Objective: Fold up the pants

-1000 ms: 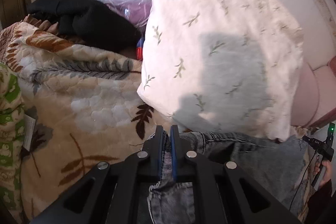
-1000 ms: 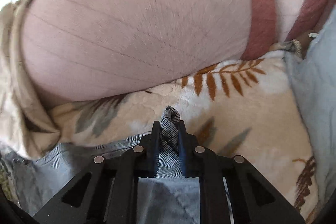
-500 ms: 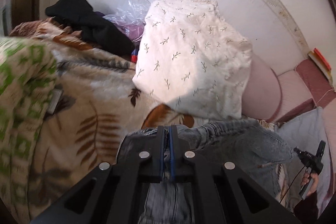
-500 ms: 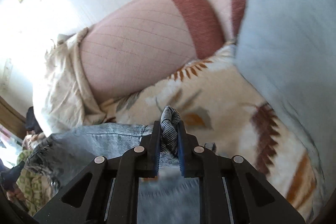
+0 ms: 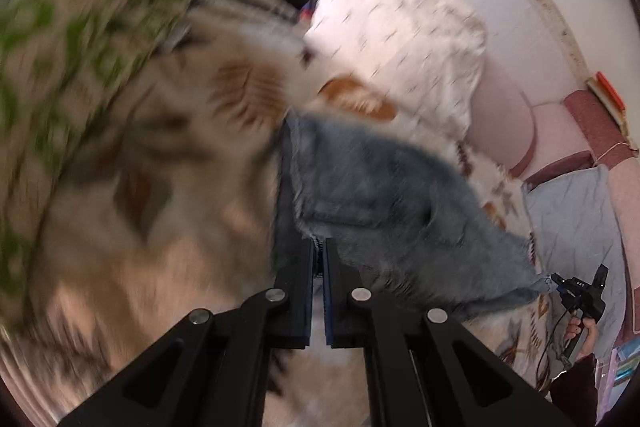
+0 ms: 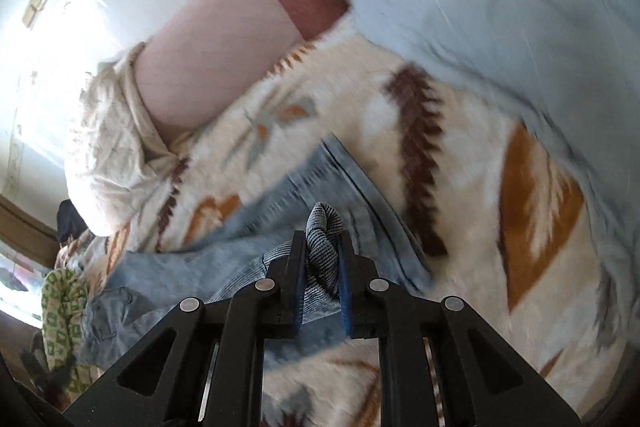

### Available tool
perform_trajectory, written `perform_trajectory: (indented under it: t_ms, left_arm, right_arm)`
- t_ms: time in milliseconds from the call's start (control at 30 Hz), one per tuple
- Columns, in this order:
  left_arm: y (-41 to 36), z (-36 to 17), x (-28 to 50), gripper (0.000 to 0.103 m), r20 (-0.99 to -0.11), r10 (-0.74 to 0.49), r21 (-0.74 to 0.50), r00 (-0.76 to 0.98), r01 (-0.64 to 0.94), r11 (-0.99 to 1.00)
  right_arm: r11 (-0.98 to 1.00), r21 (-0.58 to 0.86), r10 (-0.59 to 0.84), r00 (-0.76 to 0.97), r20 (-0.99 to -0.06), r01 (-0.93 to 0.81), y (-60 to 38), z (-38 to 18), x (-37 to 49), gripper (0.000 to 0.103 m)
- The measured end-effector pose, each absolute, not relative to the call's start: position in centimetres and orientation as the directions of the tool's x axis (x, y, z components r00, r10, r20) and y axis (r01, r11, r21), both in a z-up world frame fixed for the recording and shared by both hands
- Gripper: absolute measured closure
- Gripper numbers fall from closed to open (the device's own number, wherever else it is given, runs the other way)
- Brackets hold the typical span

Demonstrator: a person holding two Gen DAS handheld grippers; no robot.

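Left gripper (image 5: pixel 319 251) pinched nearly shut on a thin edge of the jeans (image 5: pixel 384 195), right gripper (image 6: pixel 322 247) clamped on a thicker bunched fold of the same denim, a wad of striped inner fabric poking up between its jaws. Held at two separate points, likely so the cloth hangs taut between them and can be carried flat rather than crumpled. Seen from the left wrist, the jeans spread out ahead of the fingers, lifted off the leaf-patterned blanket (image 5: pixel 168 211) on the bed, with the far corner running out to the other gripper in the person's hand (image 5: pixel 580 331). Seen from the right wrist, more denim trailing down to the left and lying on the same blanket. Strong blur across both views, so seams and the waistband hard to make out. White flowered pillow (image 5: pixel 404 39) and pink bolster (image 6: pixel 216 47) just beyond the jeans, near enough to snag a swinging hem. Probably mid-carry toward a fold, with nothing yet laid over.
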State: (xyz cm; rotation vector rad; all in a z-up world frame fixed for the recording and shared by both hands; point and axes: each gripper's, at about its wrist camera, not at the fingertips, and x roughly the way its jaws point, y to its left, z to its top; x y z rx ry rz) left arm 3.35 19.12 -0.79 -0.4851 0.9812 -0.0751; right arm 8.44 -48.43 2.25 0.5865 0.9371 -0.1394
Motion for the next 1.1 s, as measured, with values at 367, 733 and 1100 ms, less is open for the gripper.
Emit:
perform_trajectory:
  t_ms: [367, 733, 1100]
  left_arm:
    - [20.4, -1.1, -0.3, 0.101, -0.8, -0.219, -0.36, 0.559, -0.154, 0.92]
    - [8.3, 4.0, 3.6, 0.099, -0.704, -0.305, -0.273, 0.642, 0.151, 0.95]
    - [5.3, -2.1, 8.5, 0.099, -0.715, -0.335, -0.347, 0.613, 0.104, 0.932]
  right_arm:
    - [0.764, 0.44, 0.15, 0.533, -0.833, 0.472, -49.8, -2.4, 6.5, 0.078]
    - [0.735, 0.486, 0.116, 0.619, -0.776, 0.472, -51.5, -0.2, 4.4, 0.053]
    - [0.813, 0.384, 0.163, 0.462, -0.872, 0.438, -50.1, -1.9, 14.0, 0.054]
